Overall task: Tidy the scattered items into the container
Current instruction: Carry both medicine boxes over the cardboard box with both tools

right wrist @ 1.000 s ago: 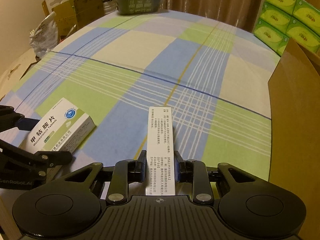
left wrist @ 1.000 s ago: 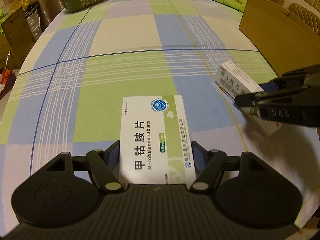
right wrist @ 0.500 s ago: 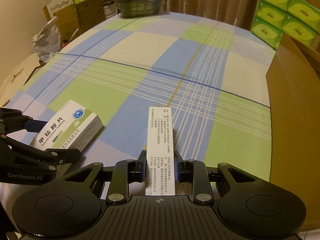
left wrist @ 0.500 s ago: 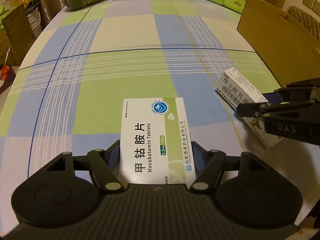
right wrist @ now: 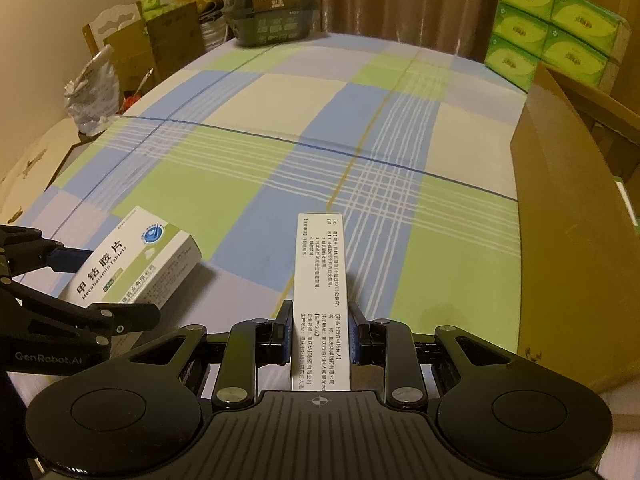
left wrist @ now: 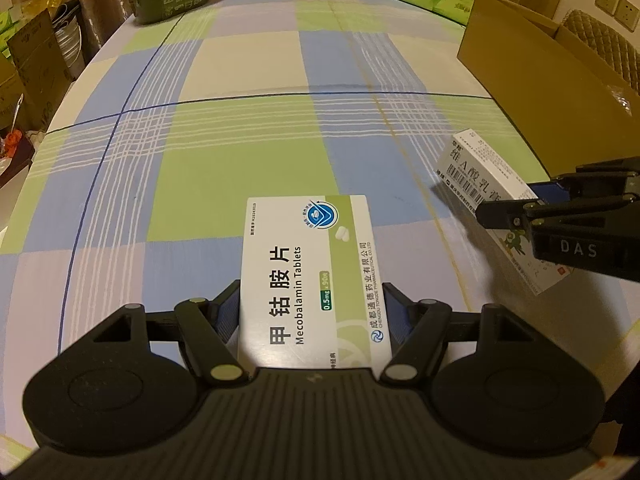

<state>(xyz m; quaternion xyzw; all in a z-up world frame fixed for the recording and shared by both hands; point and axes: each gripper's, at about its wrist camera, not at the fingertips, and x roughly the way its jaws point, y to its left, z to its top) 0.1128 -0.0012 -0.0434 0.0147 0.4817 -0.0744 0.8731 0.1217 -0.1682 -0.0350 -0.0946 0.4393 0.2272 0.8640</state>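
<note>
My left gripper [left wrist: 310, 312] is shut on a white and green Mecobalamin tablet box [left wrist: 310, 276], held just above the checked tablecloth; the box also shows in the right wrist view [right wrist: 132, 268]. My right gripper [right wrist: 320, 336] is shut on a narrow white medicine box [right wrist: 322, 280], seen in the left wrist view [left wrist: 488, 184] lifted off the table. The open brown cardboard box [right wrist: 568, 240] stands at the right, close beside the right gripper; it also shows in the left wrist view [left wrist: 532, 84].
A dark green basket [right wrist: 268, 12] sits at the table's far edge. Green tissue packs [right wrist: 552, 32] are stacked beyond the cardboard box. Cartons and bags [right wrist: 120, 64] stand off the table's left side. The checked tablecloth [right wrist: 280, 132] covers the table.
Both grippers have risen a little with their boxes. The right gripper and its narrow box have drifted towards the cardboard box.
</note>
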